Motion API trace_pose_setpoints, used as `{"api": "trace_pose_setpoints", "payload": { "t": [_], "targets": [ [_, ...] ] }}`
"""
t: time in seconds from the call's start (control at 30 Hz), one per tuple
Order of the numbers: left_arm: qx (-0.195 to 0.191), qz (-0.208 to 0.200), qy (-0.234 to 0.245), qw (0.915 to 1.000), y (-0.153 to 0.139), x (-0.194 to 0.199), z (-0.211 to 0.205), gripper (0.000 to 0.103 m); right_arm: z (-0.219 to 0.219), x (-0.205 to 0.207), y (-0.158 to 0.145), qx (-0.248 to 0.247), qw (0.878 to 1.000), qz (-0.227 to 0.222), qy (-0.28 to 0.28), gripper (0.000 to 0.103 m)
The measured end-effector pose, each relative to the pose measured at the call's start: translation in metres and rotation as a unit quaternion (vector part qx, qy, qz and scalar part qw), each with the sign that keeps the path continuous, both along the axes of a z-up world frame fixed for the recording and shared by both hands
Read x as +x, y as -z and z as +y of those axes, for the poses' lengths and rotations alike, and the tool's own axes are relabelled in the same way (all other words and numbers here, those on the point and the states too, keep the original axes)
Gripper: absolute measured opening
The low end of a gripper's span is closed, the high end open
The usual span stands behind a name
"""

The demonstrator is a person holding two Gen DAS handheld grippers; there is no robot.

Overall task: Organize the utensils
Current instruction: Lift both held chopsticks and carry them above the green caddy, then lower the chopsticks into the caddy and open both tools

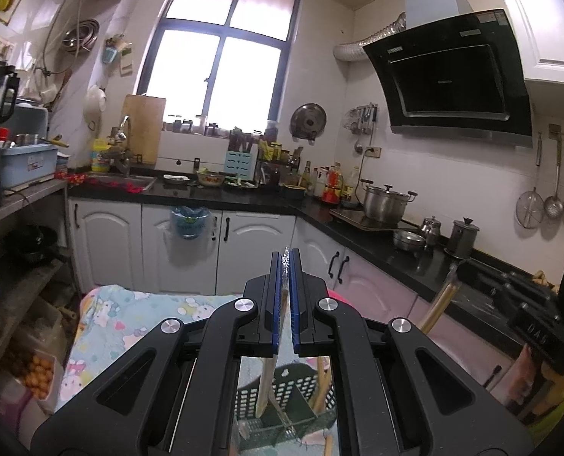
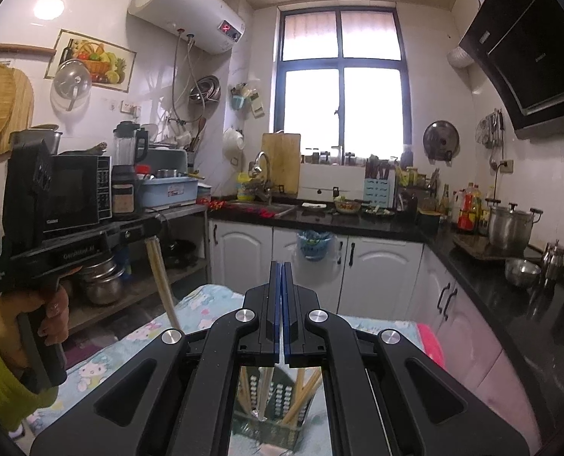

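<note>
Between the pressed-together fingers of the left gripper (image 1: 286, 262) a thin chopstick (image 1: 265, 383) is pinched, hanging down at 6 o'clock. Right gripper (image 2: 280, 269) is closed too, also pinching chopsticks (image 2: 303, 395), seen at 6 o'clock. Below both stands a dark perforated basket (image 2: 282, 399) on a cartoon-print cloth (image 1: 129, 304).

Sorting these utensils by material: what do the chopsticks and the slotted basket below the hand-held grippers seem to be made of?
The chopsticks look like bamboo or wood: pale tan, matte, not shiny. The basket looks like moulded plastic: dark green, with rows of even slots in its wall, though it shows only in part between the arms of the gripper.
</note>
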State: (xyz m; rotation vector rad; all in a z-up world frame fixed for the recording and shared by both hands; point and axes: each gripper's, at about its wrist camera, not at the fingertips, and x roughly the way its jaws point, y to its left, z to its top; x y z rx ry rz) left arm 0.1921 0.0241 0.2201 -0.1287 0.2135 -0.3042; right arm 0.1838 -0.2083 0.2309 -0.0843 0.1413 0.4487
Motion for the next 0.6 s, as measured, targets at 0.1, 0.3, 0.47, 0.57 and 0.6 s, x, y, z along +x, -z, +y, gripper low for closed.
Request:
{"api": "trace_pose_setpoints", "payload": {
  "t": [0.1,0.3,0.47,0.57,0.6],
  "targets": [
    [-0.001,0.003,-0.008,1.0,0.0,0.009,0.002,0.002,0.0,0.009,-0.005,-0.007,1.0,-0.008,0.008,0.001],
    [-0.011,0.01,-0.018,0.9997,0.009,0.026,0.004,0.002,0.003,0.028,-0.006,-0.02,0.999,-0.013,0.024,0.001],
    [-0.015,0.011,-0.019,0.9997,0.028,0.031,-0.001,0.002,0.008,0.044,0.007,-0.021,0.999,0.004,0.024,0.001],
    [-0.014,0.022,-0.018,0.9995,0.039,0.037,-0.005,0.002,0.012,0.05,0.017,-0.026,0.999,0.014,0.024,0.001],
    [-0.014,0.026,-0.018,0.9994,0.043,0.038,-0.005,0.002,0.014,0.051,0.021,-0.027,0.999,0.016,0.024,0.001]
  ]
}}
